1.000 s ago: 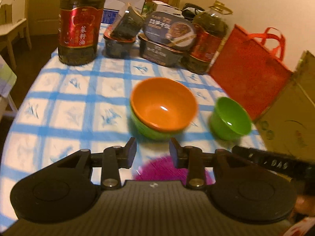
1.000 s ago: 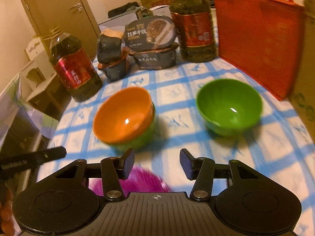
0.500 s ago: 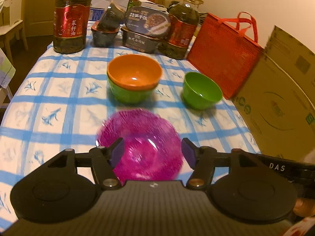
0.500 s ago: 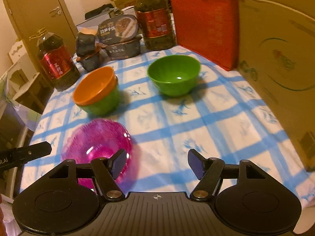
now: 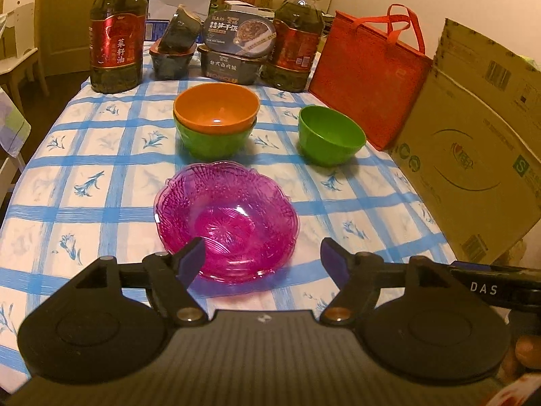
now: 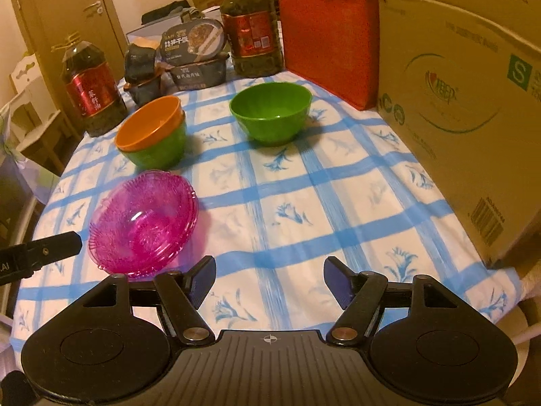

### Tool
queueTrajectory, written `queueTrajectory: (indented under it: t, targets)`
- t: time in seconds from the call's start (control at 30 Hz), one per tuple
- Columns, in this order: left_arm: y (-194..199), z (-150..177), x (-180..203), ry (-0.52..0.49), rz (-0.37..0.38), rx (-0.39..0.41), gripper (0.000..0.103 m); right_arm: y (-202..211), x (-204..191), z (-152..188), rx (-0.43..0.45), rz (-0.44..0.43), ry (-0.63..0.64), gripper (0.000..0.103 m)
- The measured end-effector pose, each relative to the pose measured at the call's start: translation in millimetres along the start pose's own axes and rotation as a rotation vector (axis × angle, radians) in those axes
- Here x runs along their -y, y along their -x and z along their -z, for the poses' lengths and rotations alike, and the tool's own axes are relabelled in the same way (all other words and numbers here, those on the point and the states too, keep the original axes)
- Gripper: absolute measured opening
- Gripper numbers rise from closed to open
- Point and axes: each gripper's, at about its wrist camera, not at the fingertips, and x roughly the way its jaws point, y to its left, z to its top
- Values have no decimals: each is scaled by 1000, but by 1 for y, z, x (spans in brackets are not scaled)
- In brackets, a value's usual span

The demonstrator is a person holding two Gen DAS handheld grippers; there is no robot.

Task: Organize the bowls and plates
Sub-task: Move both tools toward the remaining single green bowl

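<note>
A tabletop [image 5: 84,155] covered with a blue-and-white checked cloth is seen from both wrist cameras. The left gripper [image 5: 263,257] is held above the near edge with its fingers spread wide and nothing between them; the near rim of a pink glass plate [image 5: 226,223] is seen just past the left finger. The pink plates appear in the right wrist view to be stacked, though the count cannot be told. The right gripper [image 6: 269,280] is likewise held wide open and empty, over bare cloth beside the pink stack, which lies toward the left edge.

Behind the pink plates an orange bowl [image 5: 216,108] is nested inside a green bowl [image 5: 216,142], near the middle of the tabletop. A second green bowl [image 5: 331,138] stands alone, well apart from that pair, toward the right edge.

Along the far edge two large oil bottles [image 5: 116,34] are lined up with dark food boxes [image 5: 233,47] between them. A red bag [image 5: 368,77] is stood at the far right corner, and a cardboard box [image 5: 473,142] is propped along the right edge.
</note>
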Motion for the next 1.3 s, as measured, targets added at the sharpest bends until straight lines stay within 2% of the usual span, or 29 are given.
queueTrajectory:
  t: [0.47, 0.8, 1.1, 1.3]
  targets:
    - [-14, -2, 13, -13, 20, -18, 76, -9, 17, -4, -12, 3, -40, 71]
    - [-42, -19, 27, -10, 44, -42, 78, -23, 36, -16, -13, 8, -73, 71]
    - [-88, -61, 46, -4, 70, -33, 79, -47, 59, -68, 27, -26, -101, 70]
    - [-142, -104, 56, -2, 83, -42, 79, -85, 75, -115, 32, -47, -97, 70]
